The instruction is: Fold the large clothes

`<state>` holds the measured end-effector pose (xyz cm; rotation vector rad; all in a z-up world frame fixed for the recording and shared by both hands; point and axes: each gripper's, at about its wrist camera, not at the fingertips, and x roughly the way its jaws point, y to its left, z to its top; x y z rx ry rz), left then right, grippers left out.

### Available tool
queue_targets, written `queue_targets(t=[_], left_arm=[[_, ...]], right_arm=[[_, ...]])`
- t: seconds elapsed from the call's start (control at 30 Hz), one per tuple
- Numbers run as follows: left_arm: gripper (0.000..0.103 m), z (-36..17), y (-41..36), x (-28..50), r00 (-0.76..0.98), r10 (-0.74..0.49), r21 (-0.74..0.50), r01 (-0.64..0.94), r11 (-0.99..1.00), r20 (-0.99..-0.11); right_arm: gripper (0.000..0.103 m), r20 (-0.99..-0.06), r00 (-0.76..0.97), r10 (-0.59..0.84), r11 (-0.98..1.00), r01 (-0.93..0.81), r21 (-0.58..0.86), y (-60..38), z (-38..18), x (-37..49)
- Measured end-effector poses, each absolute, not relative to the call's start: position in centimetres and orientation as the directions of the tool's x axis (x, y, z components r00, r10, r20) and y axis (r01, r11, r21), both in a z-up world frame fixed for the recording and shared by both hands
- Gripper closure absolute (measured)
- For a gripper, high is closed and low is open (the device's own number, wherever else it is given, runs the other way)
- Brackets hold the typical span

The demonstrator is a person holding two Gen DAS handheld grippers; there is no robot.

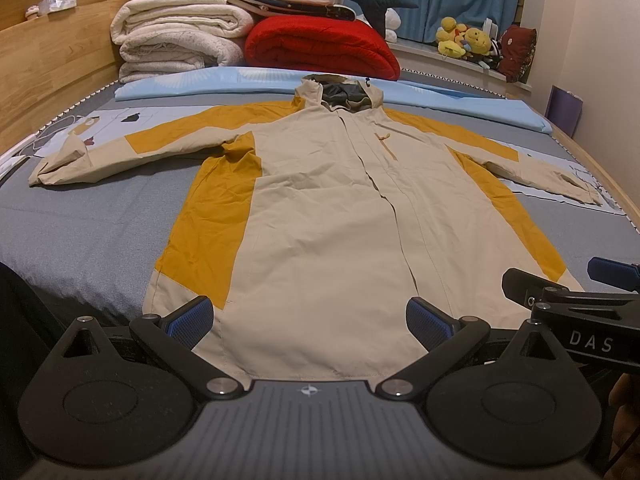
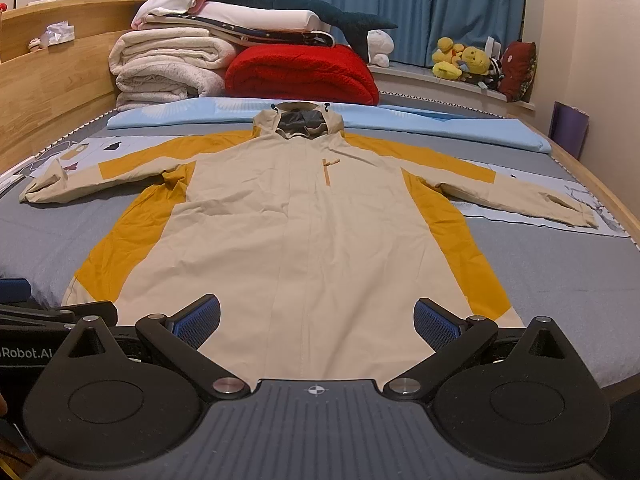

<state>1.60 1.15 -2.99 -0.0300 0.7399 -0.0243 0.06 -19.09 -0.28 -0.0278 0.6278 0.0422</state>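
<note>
A beige and mustard hooded jacket [image 1: 320,208] [image 2: 304,232] lies flat, front up, on the bed, with both sleeves spread out sideways and the hood at the far end. My left gripper [image 1: 310,322] hovers open over the jacket's hem, nothing between its blue pads. My right gripper [image 2: 316,322] is also open above the hem, a little further right. The right gripper [image 1: 568,292] shows at the right edge of the left wrist view, and part of the left gripper [image 2: 36,320] at the left edge of the right wrist view.
The grey bed sheet [image 1: 80,232] surrounds the jacket. A folded light blue sheet [image 1: 248,84], a red blanket [image 1: 320,48] and stacked white bedding [image 1: 176,36] sit beyond the hood. A wooden headboard [image 1: 48,80] runs along the left. Plush toys [image 1: 464,40] line the windowsill.
</note>
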Motion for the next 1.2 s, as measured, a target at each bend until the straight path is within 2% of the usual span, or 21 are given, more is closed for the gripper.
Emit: queue_targets(t=[0.57, 0.67, 0.7, 0.77, 0.8, 0.93, 1.03, 1.2], left_arm=[[0.001, -3.5, 0.8, 1.2, 0.749, -0.027, -0.016, 0.021, 1.000, -0.662], [0.001, -3.4, 0.5, 1.0, 0.756, -0.027, -0.005, 0.032, 0.999, -0.654], [0.001, -3.4, 0.4, 1.0, 0.760, -0.028, -0.002, 0.036, 0.999, -0.650], [0.001, -3.2, 0.2, 0.9, 0.767, -0.032, 0.004, 0.044, 0.999, -0.641], [0.001, -3.1, 0.2, 0.8, 0.769, -0.034, 0.005, 0.048, 0.999, -0.638], [0.001, -2.9, 0.1, 0.6, 0.776, -0.041, 0.006, 0.058, 0.998, -0.629], [0.001, -2.0, 0.3, 0.6, 0.792, -0.055, -0.002, 0.067, 0.998, -0.608], [0.001, 1.8, 1.1, 1.0, 0.861, -0.053, 0.026, 0.076, 0.997, -0.506]], right_arm=[[0.001, -0.567, 0.823, 0.029, 0.999, -0.039, -0.005, -18.7, -1.6, 0.1], [0.002, -0.503, 0.863, 0.053, 0.998, -0.029, 0.057, -18.7, -1.6, -0.2], [0.002, -0.380, 0.919, 0.108, 0.983, -0.040, 0.181, -19.0, -1.1, -0.2], [0.004, -0.366, 0.925, 0.100, 0.983, -0.036, 0.179, -19.3, -0.4, -0.4], [0.006, -0.404, 0.911, 0.079, 0.991, -0.028, 0.129, -19.4, -0.4, -0.4], [0.010, -0.435, 0.900, 0.031, 0.999, -0.012, 0.046, -19.7, -0.1, -0.7], [0.013, -0.477, 0.878, 0.026, 0.997, 0.010, 0.073, -20.1, 0.1, -0.6], [0.013, -0.514, 0.858, 0.019, 0.989, 0.058, 0.134, -21.0, 0.7, 0.2]])
